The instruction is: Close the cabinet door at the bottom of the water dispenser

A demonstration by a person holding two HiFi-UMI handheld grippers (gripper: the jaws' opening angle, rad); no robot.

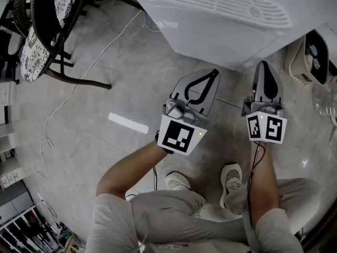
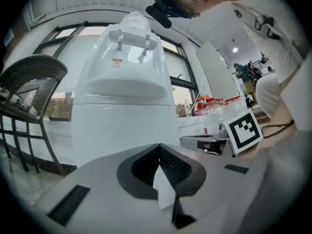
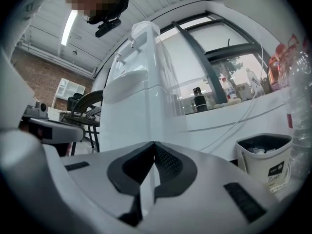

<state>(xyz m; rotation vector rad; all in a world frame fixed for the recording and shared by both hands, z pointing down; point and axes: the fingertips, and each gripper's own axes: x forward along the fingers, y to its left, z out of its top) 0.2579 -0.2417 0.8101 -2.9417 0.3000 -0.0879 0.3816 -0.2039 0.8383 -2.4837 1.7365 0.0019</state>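
The white water dispenser stands straight ahead of me, with two taps near its top. Its lower cabinet door looks flat and flush with the body. In the head view only the dispenser's top shows. My left gripper is shut with nothing between its jaws, a short way in front of the door and apart from it. In the head view the left gripper points at the dispenser's base. My right gripper is shut and empty too, beside the left one, facing the dispenser.
A wicker chair stands at the far left, and a white cable trails over the floor. A white strip lies on the tiles. A small bin and plastic bottles sit to the right. The person's feet are below.
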